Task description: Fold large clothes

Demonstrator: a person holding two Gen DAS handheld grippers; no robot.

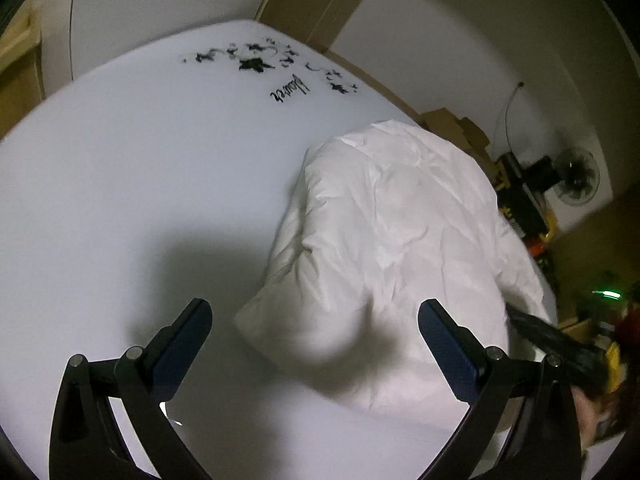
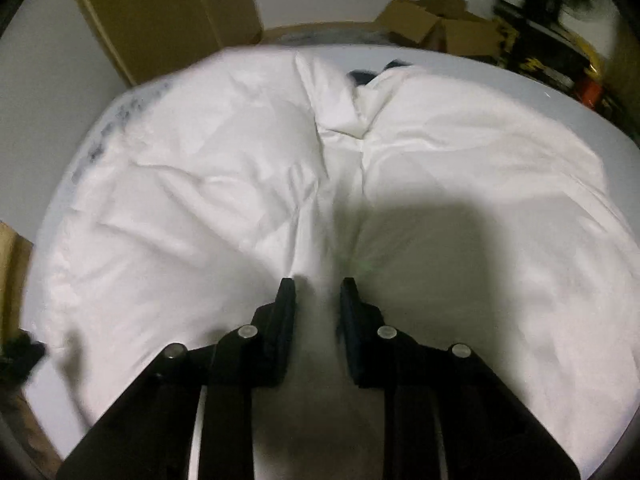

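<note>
**Right jaws pinch the white garment while the left hang wide**

Here the right gripper [image 2: 318, 286] has its jaws drawn narrow around a ridge of the white garment [image 2: 224, 184], the cloth rising in a pleat between them and fanning out ahead and to both sides. The left gripper [image 1: 314, 322] stands with jaws wide and nothing between them; the garment's padded bulk lies ahead of them and toward the right-hand jaw, while bare bench [image 1: 140, 184] shows ahead of the left-hand jaw.

The garment looks puffy and quilted, with a smooth, faintly shiny shell creased into many small wrinkles; a dark lining [image 2: 362, 76] peeps out at the far fold beyond the right jaws. Judging by this, it should be light but bulky, soft and springy, and likely slippery, so a thin pinch of shell may slide. A hem, seam or corner would probably give the firmest hold. The white bench carries a black floral print [image 1: 256, 64] far ahead of the left jaws.
</note>
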